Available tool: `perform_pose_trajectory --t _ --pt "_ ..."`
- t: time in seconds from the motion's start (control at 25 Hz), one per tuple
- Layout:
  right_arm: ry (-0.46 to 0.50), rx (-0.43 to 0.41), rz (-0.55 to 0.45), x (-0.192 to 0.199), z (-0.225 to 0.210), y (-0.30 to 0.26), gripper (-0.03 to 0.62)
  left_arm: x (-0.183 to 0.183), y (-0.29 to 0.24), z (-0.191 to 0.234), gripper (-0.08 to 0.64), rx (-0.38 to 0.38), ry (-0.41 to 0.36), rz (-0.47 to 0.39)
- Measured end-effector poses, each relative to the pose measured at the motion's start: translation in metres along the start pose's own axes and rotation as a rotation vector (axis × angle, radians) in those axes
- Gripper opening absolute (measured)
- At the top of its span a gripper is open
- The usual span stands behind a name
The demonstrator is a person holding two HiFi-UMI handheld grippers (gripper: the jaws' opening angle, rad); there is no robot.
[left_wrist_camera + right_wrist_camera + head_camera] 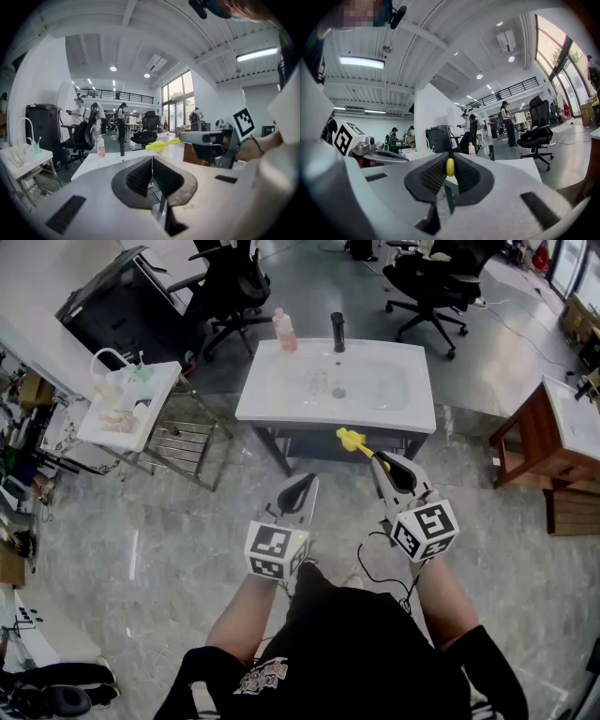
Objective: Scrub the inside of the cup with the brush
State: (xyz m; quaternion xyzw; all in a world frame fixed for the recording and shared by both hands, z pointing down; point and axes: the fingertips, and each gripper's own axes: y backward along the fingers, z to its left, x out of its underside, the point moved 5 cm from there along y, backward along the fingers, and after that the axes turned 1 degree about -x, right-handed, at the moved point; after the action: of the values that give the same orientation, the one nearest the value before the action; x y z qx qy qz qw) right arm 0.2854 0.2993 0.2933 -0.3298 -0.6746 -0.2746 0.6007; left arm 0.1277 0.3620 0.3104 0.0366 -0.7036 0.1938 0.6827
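In front of the white sink [272, 409], on its near side, the person holds both grippers above the grey floor. The left gripper [306, 486] is before the middle of the sink; its two jaws are pressed together and nothing is between them. The right gripper [379, 462] is near it, before the right half of the sink, and its jaws pinch the handle of the yellow brush [351, 441]. The brush points toward the sink, and in the head view its yellow end appears just at the sink's front edge. On the back rim of the sink a black tap [337, 332] stands in the middle and a pink bottle [284, 331] stands upright at the left corner. Left of the sink is a white trolley [161, 390] with small things on it.
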Motion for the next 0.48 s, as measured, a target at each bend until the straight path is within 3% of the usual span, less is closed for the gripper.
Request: perform_pose_trajectory --t 0.48 --pt "-0.040 -0.006 -0.011 0.0015 -0.0024 -0.0072 0.037 -0.0006 -0.0032 0.0094 0.009 -0.011 -0.009 -0.003"
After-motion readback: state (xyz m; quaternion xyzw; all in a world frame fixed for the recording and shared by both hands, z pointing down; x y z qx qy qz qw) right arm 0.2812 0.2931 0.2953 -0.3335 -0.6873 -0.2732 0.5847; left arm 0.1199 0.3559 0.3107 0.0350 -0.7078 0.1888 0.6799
